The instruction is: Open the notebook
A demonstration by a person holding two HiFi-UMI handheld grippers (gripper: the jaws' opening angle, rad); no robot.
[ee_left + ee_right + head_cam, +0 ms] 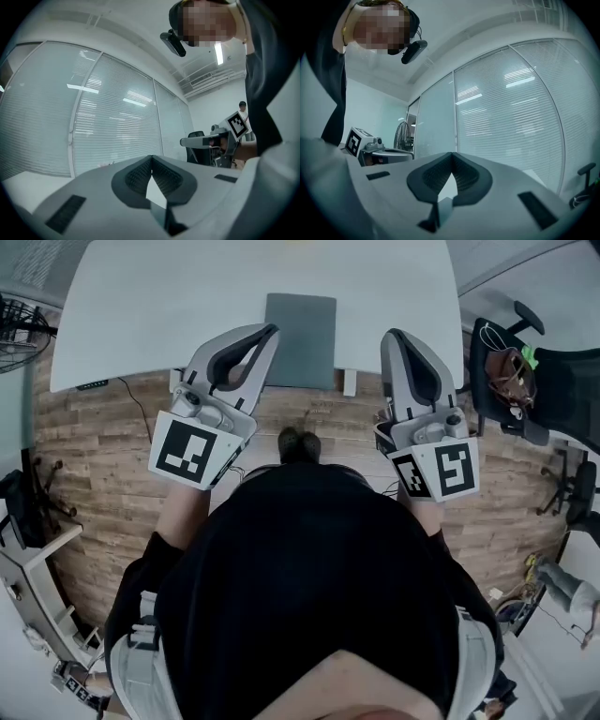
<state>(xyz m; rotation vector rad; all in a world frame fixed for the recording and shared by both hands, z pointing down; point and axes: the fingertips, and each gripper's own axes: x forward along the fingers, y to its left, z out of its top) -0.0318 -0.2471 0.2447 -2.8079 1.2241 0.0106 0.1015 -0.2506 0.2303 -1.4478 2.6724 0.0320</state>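
While the person is standing at the white table's (169, 296) near edge, both tools are being held out ahead of the body.

Left gripper (270, 331): jaws are sitting fully together, tips touching, nothing between them. Right gripper (387, 335): likewise, jaws pressed tip to tip and gripping nothing.

Just beyond the tips, between the two, a grey notebook (302, 338) is lying closed near the table's front edge, touching neither tool. Farther off, to the right of the right gripper, a black office chair (539, 381) is standing on the wood floor (94, 456).

The left gripper (152, 158) is pressing its jaws together on nothing, pointing at window blinds (117, 126). The right gripper (187, 141) is hovering to its right.
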